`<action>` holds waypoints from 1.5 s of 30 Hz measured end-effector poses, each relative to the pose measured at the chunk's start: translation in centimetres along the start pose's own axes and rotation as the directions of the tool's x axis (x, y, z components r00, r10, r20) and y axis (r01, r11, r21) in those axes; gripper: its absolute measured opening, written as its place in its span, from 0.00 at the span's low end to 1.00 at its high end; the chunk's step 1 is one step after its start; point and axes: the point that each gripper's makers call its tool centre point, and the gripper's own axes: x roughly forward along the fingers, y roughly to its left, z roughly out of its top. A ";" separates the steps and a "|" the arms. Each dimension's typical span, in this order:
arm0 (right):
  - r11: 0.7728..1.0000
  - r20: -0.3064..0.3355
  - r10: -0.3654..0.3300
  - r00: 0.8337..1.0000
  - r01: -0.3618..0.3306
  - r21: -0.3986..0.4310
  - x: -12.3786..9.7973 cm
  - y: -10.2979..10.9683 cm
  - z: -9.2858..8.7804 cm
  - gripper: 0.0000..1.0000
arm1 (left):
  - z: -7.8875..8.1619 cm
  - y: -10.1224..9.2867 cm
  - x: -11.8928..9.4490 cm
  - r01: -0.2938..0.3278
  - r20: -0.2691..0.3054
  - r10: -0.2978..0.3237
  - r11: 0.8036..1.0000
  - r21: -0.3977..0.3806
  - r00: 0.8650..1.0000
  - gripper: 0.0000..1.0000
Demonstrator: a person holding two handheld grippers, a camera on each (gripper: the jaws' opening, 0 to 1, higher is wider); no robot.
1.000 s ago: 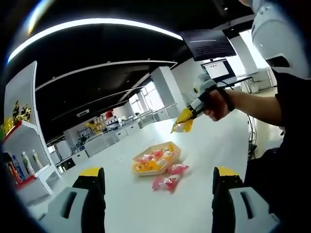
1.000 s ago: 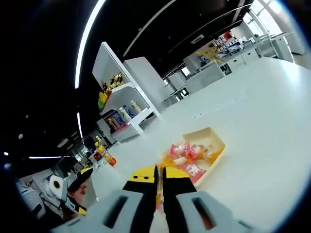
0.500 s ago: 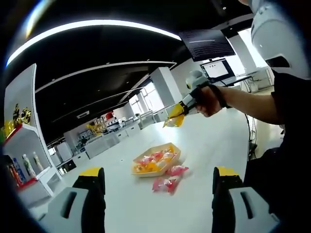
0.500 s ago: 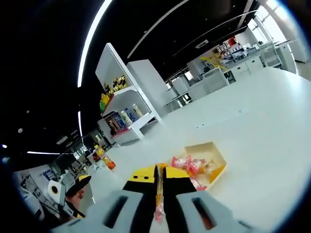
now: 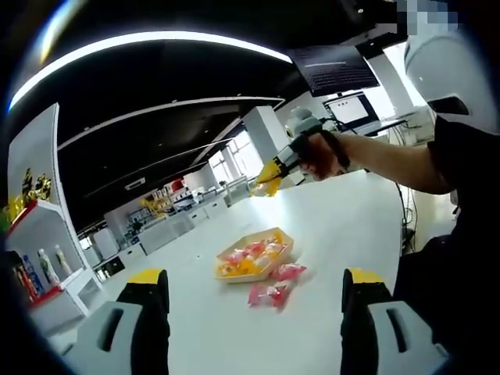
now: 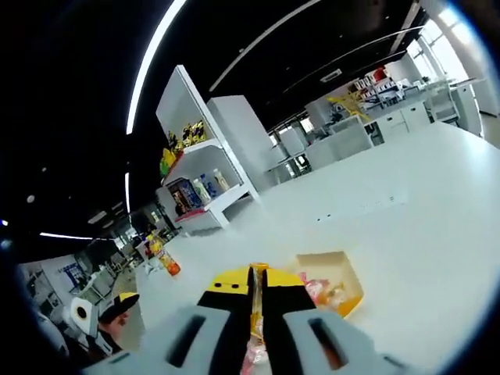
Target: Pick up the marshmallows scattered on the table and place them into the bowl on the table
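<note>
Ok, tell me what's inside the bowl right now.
The bowl holds several wrapped marshmallows, pink and yellow, heaped toward one side. What lies beneath the heap is covered. Two pink packets lie on the table beside it.

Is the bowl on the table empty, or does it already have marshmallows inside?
Not empty. In the left gripper view the bowl holds several pink and yellow marshmallow packets, and two pink packets lie on the table beside it.
</note>
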 end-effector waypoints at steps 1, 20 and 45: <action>1.000 -0.002 -0.002 1.000 0.002 -0.003 0.2 -0.1 0.2 0.02 | 0.0 0.0 0.0 -0.001 -0.001 0.001 1.000 0.001 1.000 0.91; 0.993 -0.092 -0.108 0.990 0.112 0.040 4.8 -5.8 -3.3 0.02 | -0.4 0.5 -0.4 -0.012 -0.010 0.012 1.000 0.000 1.000 0.91; 0.972 -0.132 -0.232 0.964 0.234 0.007 5.8 -9.7 -7.5 0.03 | -0.7 0.3 -0.4 -0.009 -0.024 0.009 1.000 0.007 1.000 0.90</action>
